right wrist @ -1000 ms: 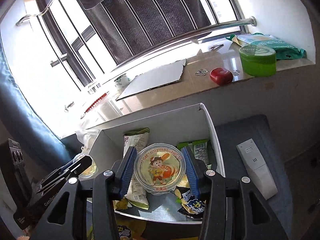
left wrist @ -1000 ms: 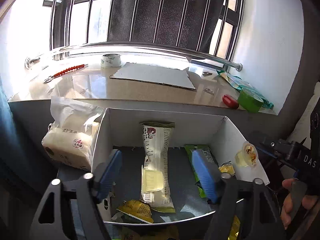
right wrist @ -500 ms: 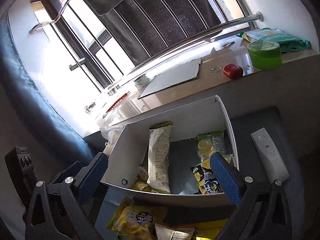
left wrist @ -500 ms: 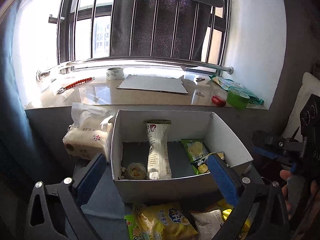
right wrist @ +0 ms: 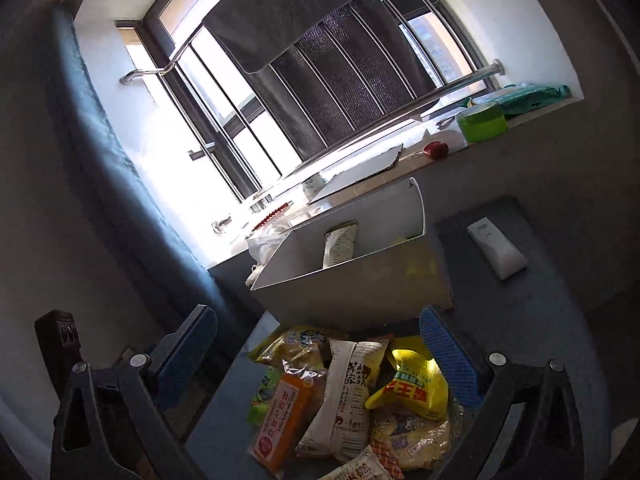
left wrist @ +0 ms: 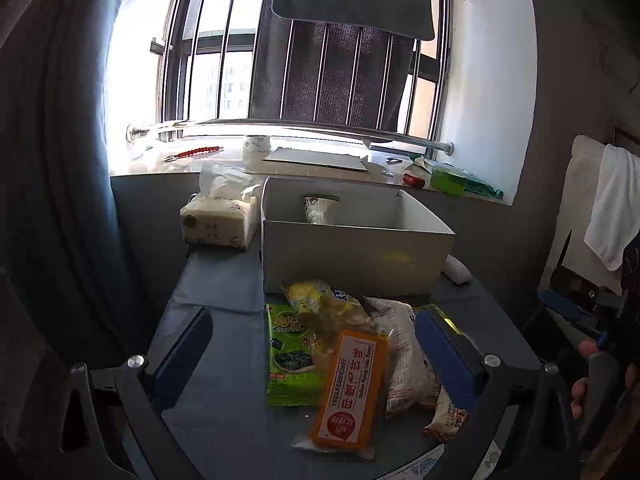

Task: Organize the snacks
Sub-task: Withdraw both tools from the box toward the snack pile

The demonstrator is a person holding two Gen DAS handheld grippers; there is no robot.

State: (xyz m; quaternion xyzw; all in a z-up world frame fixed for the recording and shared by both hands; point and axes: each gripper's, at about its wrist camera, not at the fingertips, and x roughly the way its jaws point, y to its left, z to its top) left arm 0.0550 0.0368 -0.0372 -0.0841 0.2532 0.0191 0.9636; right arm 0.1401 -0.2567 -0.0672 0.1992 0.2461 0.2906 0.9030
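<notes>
Both grippers, left (left wrist: 314, 354) and right (right wrist: 318, 354), stand spread wide and empty over the snack pile (left wrist: 352, 352) lying just before the box (left wrist: 352, 258). Step in hand, by my judgement: choosing the next pack; next move calls for closing on one, likely the orange pack (left wrist: 350, 390).

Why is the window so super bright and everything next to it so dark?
In the left wrist view, daylight through the window washes out to plain white, so the curtain beside it reads almost black; the fisheye lens bows the box. In the right wrist view, the same glare whitens the glass and the snack pile sits in shade, tilted.
</notes>
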